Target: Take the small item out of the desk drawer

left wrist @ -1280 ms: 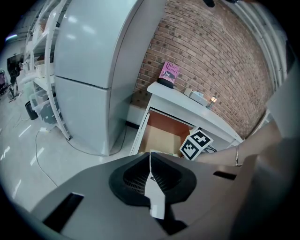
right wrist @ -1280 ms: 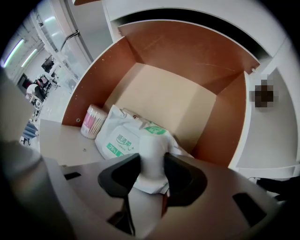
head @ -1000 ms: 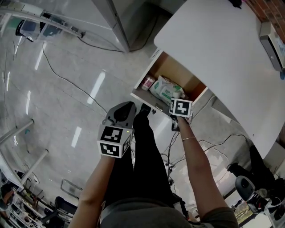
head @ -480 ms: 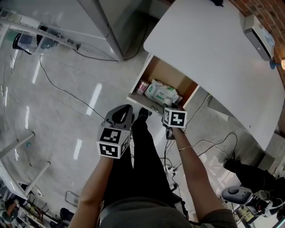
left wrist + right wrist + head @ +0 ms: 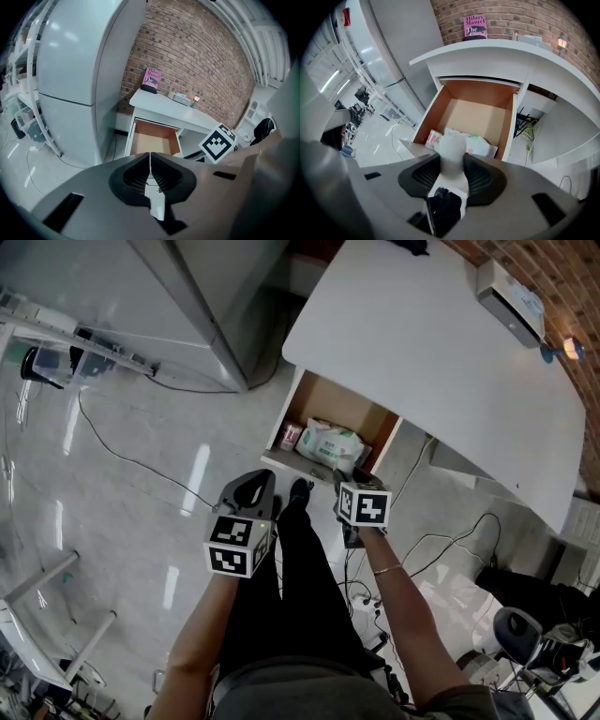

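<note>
The left tool [image 5: 150, 159] hangs idle, jaws together on nothing. The right tool [image 5: 451, 165] pinches a small white rounded item [image 5: 451, 143] just before the open brown-lined drawer [image 5: 432, 110] of the white table [image 5: 487, 51]. The lift-out looks done, so next comes carrying it clear and setting it down.

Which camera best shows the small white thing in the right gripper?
The right gripper view: the small white rounded item is clamped between the right gripper's jaws. The head view hides it under that gripper; the left gripper view shows only the marker cube.
</note>
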Motion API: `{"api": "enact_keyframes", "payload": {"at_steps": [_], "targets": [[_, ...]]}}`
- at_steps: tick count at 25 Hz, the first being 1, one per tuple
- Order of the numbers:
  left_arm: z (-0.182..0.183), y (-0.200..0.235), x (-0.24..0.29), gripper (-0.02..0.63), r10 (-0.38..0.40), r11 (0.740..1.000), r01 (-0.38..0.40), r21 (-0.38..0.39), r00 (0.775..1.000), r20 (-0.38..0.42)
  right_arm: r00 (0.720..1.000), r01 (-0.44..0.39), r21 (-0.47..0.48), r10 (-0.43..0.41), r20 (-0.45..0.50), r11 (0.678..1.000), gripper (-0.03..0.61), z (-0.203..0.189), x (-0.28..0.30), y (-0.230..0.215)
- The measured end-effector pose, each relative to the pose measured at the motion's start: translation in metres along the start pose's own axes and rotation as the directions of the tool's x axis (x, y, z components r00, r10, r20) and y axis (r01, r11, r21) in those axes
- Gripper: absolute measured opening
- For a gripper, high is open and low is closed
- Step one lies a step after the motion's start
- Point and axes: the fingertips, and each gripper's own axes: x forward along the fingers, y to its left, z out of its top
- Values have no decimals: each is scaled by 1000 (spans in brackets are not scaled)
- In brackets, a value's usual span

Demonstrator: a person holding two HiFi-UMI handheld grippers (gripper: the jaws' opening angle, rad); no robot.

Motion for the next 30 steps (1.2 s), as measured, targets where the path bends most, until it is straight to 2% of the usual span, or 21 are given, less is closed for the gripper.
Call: {"api": "enact_keyframes", "payload": {"at_steps": [13, 18, 30], "targets": [[11, -9, -13, 25, -48, 997, 47, 52, 999, 17, 990, -10, 70, 0, 140, 997, 164, 8, -58, 18], [19, -12, -19, 25, -69, 996, 67, 51, 997, 31, 983, -7, 80, -8, 182, 997, 164, 9, -80, 24], [31, -19, -24, 25, -103, 989, 98, 111, 994, 41, 947, 18, 116, -54, 315, 993, 164, 24, -133, 31]]}}
